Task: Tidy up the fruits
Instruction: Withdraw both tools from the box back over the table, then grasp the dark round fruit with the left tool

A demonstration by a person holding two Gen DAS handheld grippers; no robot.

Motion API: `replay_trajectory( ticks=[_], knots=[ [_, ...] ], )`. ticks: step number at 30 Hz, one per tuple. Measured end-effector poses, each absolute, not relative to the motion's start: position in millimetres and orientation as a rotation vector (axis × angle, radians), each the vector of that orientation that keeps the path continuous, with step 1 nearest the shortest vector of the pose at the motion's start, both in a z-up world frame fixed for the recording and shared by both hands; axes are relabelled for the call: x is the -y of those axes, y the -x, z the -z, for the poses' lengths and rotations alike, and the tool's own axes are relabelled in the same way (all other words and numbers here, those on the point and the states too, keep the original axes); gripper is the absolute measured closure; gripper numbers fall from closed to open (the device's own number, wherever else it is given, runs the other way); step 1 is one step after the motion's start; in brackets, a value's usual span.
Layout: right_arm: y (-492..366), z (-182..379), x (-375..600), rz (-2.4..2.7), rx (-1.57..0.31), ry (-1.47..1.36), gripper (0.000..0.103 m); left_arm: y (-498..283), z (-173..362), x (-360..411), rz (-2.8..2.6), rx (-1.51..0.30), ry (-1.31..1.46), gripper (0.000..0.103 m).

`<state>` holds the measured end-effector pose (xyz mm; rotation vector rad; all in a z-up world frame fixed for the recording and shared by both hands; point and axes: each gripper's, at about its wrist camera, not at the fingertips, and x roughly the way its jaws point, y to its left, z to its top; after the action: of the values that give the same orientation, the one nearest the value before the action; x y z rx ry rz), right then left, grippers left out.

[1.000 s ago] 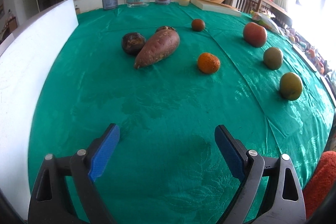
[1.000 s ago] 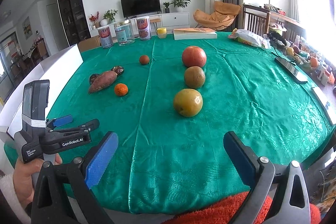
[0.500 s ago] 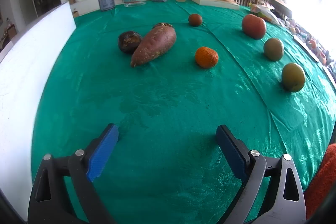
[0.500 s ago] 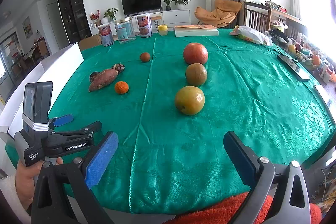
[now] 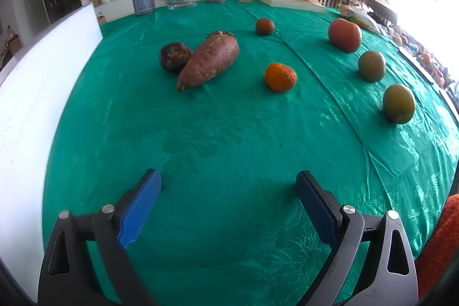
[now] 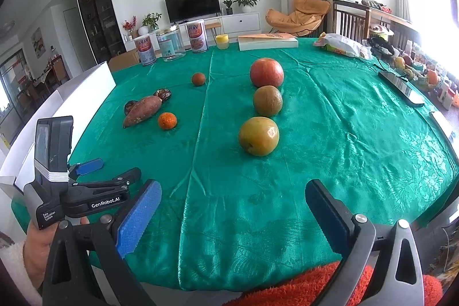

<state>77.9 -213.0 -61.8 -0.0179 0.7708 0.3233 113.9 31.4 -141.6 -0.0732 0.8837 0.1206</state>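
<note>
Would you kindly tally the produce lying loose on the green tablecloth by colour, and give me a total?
Red: 1, the big round fruit
Yellow-green: 2
Bright orange: 1
Small reddish-brown: 1
Dark, wrinkled: 2
Sweet potato, reddish-brown: 1
Total: 8

Glossy patterned green cloth on the table (image 5: pixel 229 134); rough, matt skin on the sweet potato (image 5: pixel 210 62) lying there.

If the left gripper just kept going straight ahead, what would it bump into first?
Probably the small orange tangerine, or it may slip between that and the reddish-brown sweet potato. The open left gripper has only green tablecloth before it.
</note>
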Motion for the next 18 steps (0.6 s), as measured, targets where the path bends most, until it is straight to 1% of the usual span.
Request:
replay_trajectory(
  ticks=[8,13,18],
  knots=[
    [-78.3,63.1,217.0,-0.330,-0.778,-0.006,0.003,-113.6,138.8,-37.5,-0.060,-0.894,0.100,0.006],
    [-79.0,64.2,215.8,-0.338,-0.779,-0.005,0.003,-126.8,120.1,-74.0,0.015,-0.921,0.317,0.006],
    [-81.9,65.4,215.5,-0.342,-0.789,-0.012,0.003,-165.8,85.8,-116.6,-0.086,-0.892,0.414,0.007]
  ],
)
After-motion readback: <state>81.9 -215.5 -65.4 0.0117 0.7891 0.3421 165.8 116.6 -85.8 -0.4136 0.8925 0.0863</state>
